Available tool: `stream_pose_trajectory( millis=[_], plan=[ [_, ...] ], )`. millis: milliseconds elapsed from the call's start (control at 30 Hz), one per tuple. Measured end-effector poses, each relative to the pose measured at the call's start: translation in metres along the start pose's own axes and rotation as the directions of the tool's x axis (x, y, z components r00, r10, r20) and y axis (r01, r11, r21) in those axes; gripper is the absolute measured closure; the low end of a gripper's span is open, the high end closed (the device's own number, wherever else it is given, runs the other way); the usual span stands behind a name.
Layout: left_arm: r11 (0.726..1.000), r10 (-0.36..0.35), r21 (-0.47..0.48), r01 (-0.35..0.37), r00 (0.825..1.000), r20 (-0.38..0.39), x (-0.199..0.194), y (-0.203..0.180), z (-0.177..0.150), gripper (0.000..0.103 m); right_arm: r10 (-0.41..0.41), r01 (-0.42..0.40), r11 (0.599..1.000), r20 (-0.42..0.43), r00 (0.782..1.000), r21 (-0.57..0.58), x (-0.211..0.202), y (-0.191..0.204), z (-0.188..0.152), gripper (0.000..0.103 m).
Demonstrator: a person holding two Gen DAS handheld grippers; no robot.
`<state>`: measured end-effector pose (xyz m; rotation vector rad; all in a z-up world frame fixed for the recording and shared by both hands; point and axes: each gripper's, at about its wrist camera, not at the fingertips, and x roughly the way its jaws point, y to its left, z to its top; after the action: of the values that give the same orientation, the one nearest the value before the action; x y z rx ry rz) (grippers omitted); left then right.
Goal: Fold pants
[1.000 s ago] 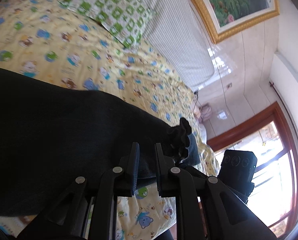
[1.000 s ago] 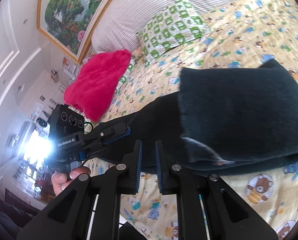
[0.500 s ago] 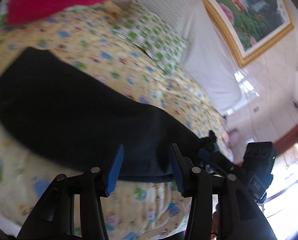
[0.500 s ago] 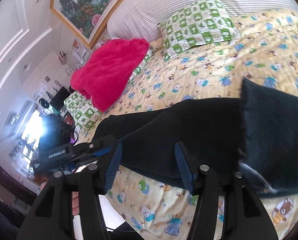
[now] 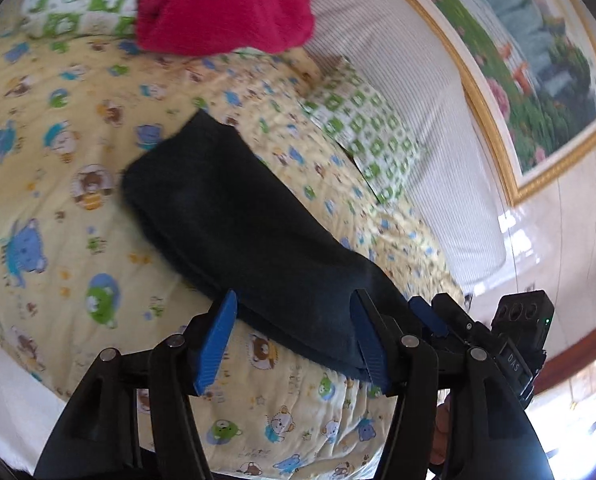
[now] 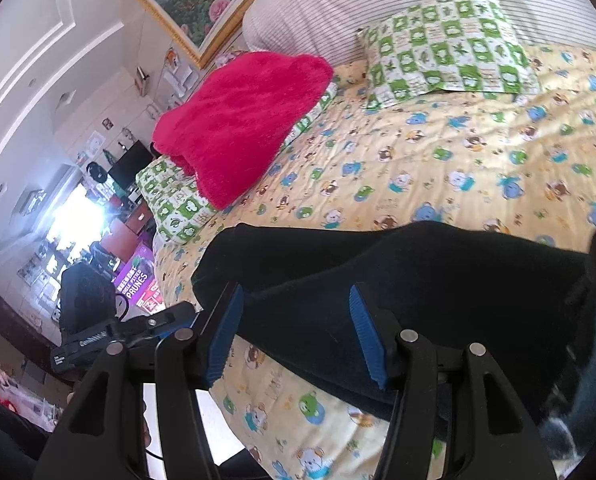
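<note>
Now both sets of tongs hang over the bed's near edge. The left tongs (image 5: 294,336) are spreading at this moment, blue pads apart, with the dark pants (image 5: 242,232) seen between them but not pinched. The right tongs (image 6: 298,332) stand spread too, pants (image 6: 417,292) in the gap, no pad pressing cloth.

The pants lie folded into a long dark band on the yellow cartoon-print bedsheet (image 5: 58,208); in the left wrist view it runs from centre frame down to the lower right. In the right wrist view, a second layer overlaps at the right edge of the frame.

What could go wrong, as I judge it: the cloth is loose, so the folded layers may slide or spring open on the soft sheet. The band's lower end sits close to the mattress edge, and a nudge from a spread finger could drag it over. The two devices also sit close, with the right tongs showing lower right in the left wrist view, so they could bump.

Room looks generous: open sheet to the upper left and centre. The pink blanket (image 6: 242,120) and green checked pillow (image 6: 445,44) lie well apart, up toward the headboard.
</note>
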<state>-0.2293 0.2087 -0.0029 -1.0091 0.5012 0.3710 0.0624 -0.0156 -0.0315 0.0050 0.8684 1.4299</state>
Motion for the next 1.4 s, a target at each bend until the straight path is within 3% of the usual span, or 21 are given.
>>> stream_pose_trajectory(
  millis=[300,767,1167,1400],
  plan=[
    [0.994,0.061,-0.087,-0.06,0.998,0.012,-0.004,0.027,0.003,0.043,0.011,-0.015,0.998,-0.066,0.998,-0.059,0.03,0.016,0.013,0.046],
    [0.981,0.068,-0.182,-0.065,0.998,0.015,0.005,0.054,0.016,0.039,0.051,-0.079,0.987,-0.196,0.979,-0.141,0.091,0.034,0.044,0.045],
    [0.973,0.094,-0.214,-0.089,0.995,0.014,0.022,0.059,0.031,0.037,0.061,-0.147,0.953,-0.308,0.95,-0.264,0.153,0.055,0.078,0.045],
    [0.967,0.087,-0.244,-0.08,0.996,0.018,0.033,0.059,0.04,0.036,0.085,-0.224,0.931,-0.424,0.902,-0.29,0.198,0.063,0.088,0.045]
  ],
)
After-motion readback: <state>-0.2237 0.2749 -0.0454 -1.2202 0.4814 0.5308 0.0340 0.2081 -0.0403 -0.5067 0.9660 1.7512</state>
